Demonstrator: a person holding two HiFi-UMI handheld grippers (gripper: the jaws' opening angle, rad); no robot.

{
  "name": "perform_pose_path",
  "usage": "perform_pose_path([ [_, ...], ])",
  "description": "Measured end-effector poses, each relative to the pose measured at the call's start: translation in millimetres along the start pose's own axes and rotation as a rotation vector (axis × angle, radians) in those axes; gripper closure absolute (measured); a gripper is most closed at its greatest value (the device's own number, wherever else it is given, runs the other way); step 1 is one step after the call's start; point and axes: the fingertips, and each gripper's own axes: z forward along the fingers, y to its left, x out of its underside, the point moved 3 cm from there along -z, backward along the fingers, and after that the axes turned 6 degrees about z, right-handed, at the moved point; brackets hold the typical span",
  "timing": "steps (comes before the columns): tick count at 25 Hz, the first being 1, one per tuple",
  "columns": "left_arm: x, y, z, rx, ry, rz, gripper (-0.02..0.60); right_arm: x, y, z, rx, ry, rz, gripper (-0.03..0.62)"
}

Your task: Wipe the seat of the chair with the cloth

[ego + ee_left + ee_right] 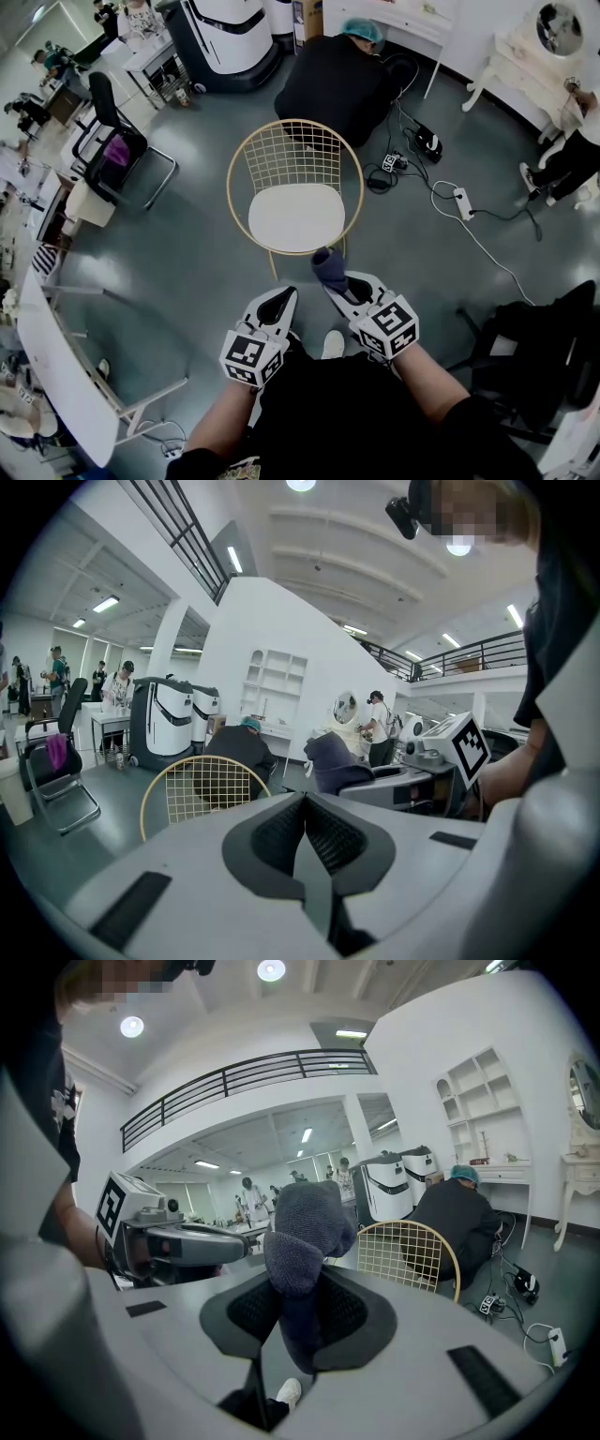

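A chair with a gold wire back and a white seat (296,217) stands on the grey floor just ahead of me. My right gripper (335,278) is shut on a dark blue-grey cloth (329,267), which bunches above its jaws near the seat's front edge. The cloth (302,1241) fills the middle of the right gripper view, with the chair back (409,1253) behind it. My left gripper (278,307) is held lower left of the cloth, jaws together and empty. In the left gripper view the chair back (199,790) and the cloth (332,760) both show.
A person in black with a teal cap (339,82) crouches right behind the chair. Cables and a power strip (462,202) lie on the floor to the right. A black chair (116,141) stands at left, a white table (54,371) at lower left, dark gear (534,352) at right.
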Motion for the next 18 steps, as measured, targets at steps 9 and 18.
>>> perform_pose_path([
  [9,0.2,-4.5,-3.8,-0.012,-0.001,0.000,0.565,0.1,1.3,-0.3,-0.014,0.003,-0.004,0.493],
  [18,1.3,-9.3,-2.9,-0.003,-0.003,0.000,0.565,0.9,0.1,-3.7,-0.011,0.006,-0.006,0.493],
])
